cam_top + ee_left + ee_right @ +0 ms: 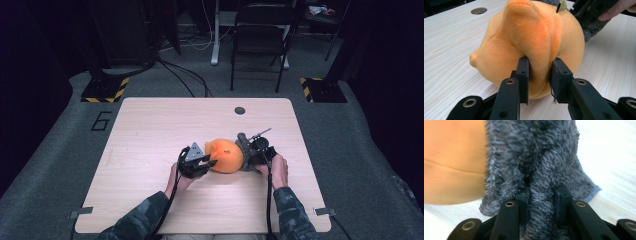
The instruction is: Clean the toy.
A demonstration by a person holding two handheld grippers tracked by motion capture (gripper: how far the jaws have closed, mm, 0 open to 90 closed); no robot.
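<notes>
An orange plush toy (226,155) lies on the wooden table (150,130), partly wrapped on its right by a grey fluffy cloth (245,147). My left gripper (207,164) is shut on a fold of the orange plush toy (534,37); its pads (524,72) pinch the fabric from both sides. My right gripper (250,159) is shut on a bunched ridge of the grey fluffy cloth (541,170), with the orange plush (454,162) just to the left of it. In the left gripper view the right gripper (589,8) and a hand sit behind the toy.
A round cable hole (240,110) sits near the table's far edge. Beyond the table stand a dark chair (260,35) and floor bases with yellow-black stripes (105,90). The person's sleeves (140,220) come in at the near edge.
</notes>
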